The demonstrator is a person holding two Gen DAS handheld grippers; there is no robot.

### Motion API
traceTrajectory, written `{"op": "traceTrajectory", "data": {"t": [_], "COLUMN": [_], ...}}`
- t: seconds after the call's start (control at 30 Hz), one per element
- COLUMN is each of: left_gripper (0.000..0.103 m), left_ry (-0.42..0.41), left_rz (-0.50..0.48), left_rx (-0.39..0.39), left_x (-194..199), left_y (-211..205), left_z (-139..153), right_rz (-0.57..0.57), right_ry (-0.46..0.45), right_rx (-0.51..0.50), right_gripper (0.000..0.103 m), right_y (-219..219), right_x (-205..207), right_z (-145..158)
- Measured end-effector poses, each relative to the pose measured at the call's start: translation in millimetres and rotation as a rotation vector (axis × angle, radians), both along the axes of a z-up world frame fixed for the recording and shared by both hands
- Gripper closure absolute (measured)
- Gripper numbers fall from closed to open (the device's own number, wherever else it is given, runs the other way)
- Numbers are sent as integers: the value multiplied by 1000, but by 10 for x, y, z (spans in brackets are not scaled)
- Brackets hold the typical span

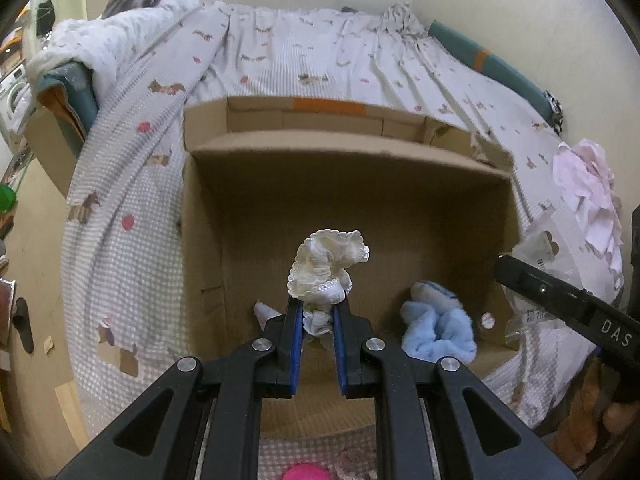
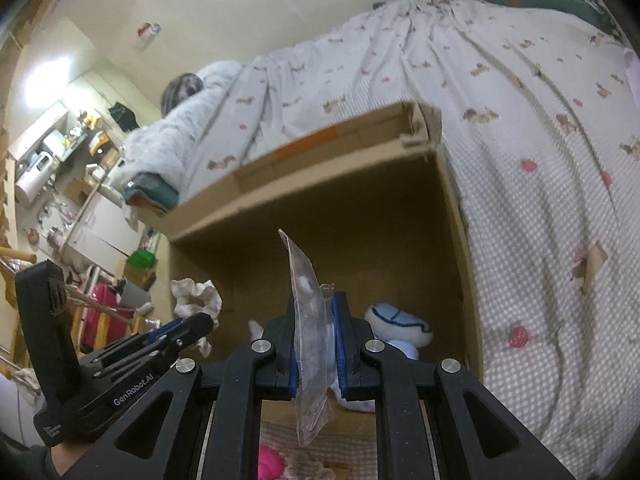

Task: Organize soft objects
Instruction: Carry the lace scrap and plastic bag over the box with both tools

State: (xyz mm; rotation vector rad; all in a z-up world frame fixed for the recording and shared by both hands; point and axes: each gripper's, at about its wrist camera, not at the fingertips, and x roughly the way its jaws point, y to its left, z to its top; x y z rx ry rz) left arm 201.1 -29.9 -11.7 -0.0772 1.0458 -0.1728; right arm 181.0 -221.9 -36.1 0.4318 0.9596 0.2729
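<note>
My left gripper [image 1: 318, 308] is shut on a frilly white cloth [image 1: 326, 268] and holds it over the open cardboard box [image 1: 352, 152] on the bed. It also shows in the right wrist view [image 2: 196, 300], with the left gripper [image 2: 200, 326] at the lower left. My right gripper [image 2: 318, 312] is shut on a clear plastic bag [image 2: 310, 344] above the box [image 2: 304, 176]. A light blue fluffy soft toy [image 1: 438, 326] lies inside the box at the right; its white and blue part shows in the right wrist view [image 2: 398, 322].
The box sits on a checked bedsheet [image 1: 132, 184] with dog prints. A pink and white cloth pile [image 1: 588, 200] lies on the bed at the right. A pink object [image 1: 306, 472] and a frilly piece lie below the grippers. A quilt [image 1: 108, 36] is heaped at the bed's far left.
</note>
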Motion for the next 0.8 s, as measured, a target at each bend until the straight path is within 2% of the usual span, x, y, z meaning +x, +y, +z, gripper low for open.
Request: {"op": "traceTrajectory", "data": {"t": [0.2,0.37,0.8], "left_gripper": [90,90,90], "left_ry": [22,69,93], "left_rz": [-16,-15,-13], "left_rx": [24,10,48], "left_x": [65,103,179], "left_y": [-24,-17,-42], "left_z": [-157,-267,-435], "right_rz": [12,29,67], "right_ry": [31,78,126], "right_rx": [-7,-19,-26], "right_gripper": [88,87,87], "right_y": [81,123,224], "right_x": [70,130,265], "right_z": [-171,-348,-500]}}
